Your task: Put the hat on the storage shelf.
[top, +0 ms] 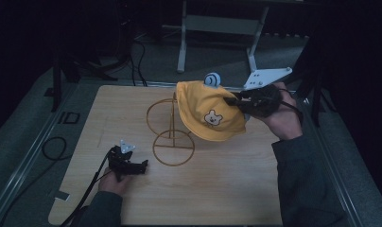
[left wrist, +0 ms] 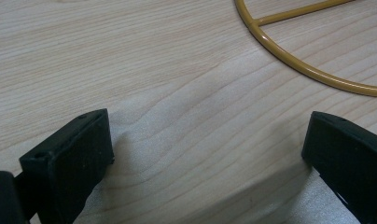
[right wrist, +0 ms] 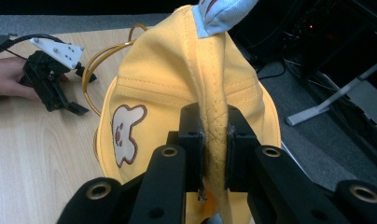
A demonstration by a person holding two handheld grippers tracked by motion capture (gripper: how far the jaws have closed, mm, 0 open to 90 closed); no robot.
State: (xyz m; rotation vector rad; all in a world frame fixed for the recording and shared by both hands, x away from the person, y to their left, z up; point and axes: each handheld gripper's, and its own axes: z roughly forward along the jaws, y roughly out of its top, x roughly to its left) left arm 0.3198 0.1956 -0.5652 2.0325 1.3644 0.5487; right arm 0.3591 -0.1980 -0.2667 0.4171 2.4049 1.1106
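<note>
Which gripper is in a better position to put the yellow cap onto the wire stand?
Probably the right gripper: it already clamps the yellow cap beside the wire stand. The left gripper rests open on the table, holding nothing.

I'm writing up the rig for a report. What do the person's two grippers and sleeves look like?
Both are black two-jaw tools with blocky jaws. The left gripper carries a small pale three-cornered plate and trails a black cable. The right gripper has a larger white plate with holes, brass-ringed screw holes on its arms, and its own black cable. Both sleeves are dark grey-green.
</note>
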